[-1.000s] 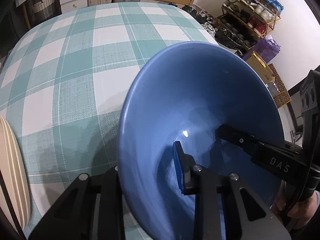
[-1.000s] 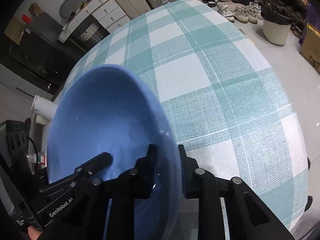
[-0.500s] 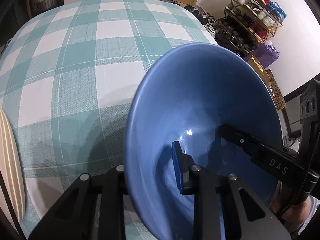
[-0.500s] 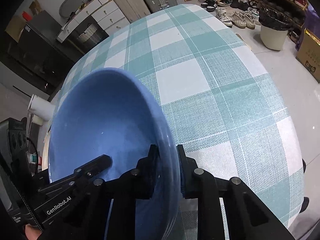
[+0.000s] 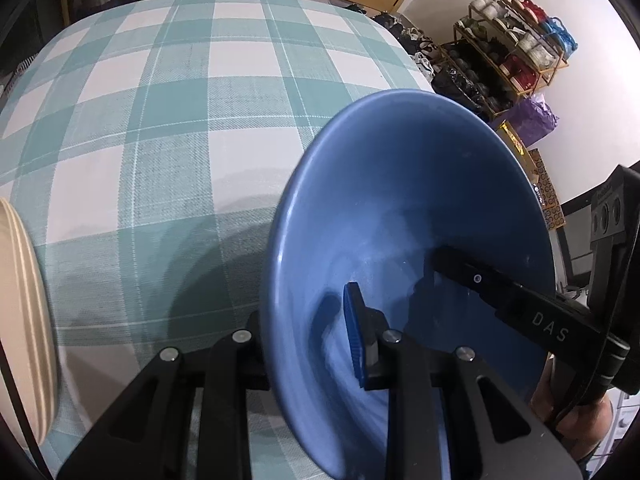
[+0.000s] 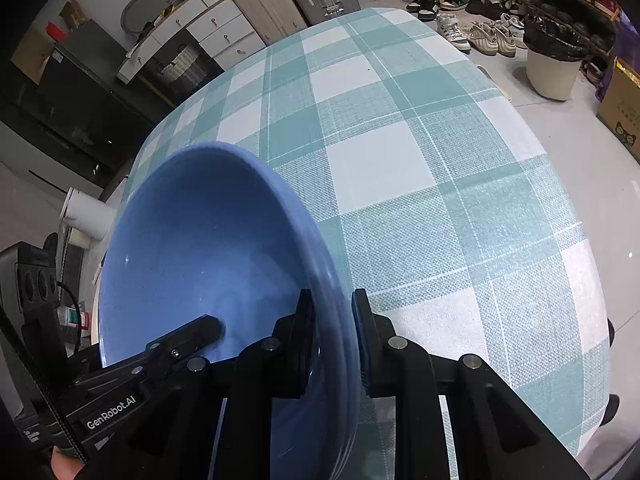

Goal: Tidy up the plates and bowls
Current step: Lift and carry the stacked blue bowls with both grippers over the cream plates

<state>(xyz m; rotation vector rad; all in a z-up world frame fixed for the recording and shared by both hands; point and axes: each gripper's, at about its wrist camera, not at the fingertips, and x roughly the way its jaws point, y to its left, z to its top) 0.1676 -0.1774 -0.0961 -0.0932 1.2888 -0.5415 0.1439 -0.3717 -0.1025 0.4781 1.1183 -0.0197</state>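
slipping risk: the blue bowl [image 5: 404, 216] is glazed and smooth; either rim grip could slide and tip it.
left gripper [image 5: 312, 344] fingers: clamped on the bowl's left rim.
right gripper [image 6: 332, 340] fingers: clamped on the opposite rim.
bowl place: held tilted over the bench's [image 6: 420, 168] near edge.
striking risk: the ribbed beige plate [image 5: 24, 312] stands close on the left.
bench cover: woven teal check cloth.
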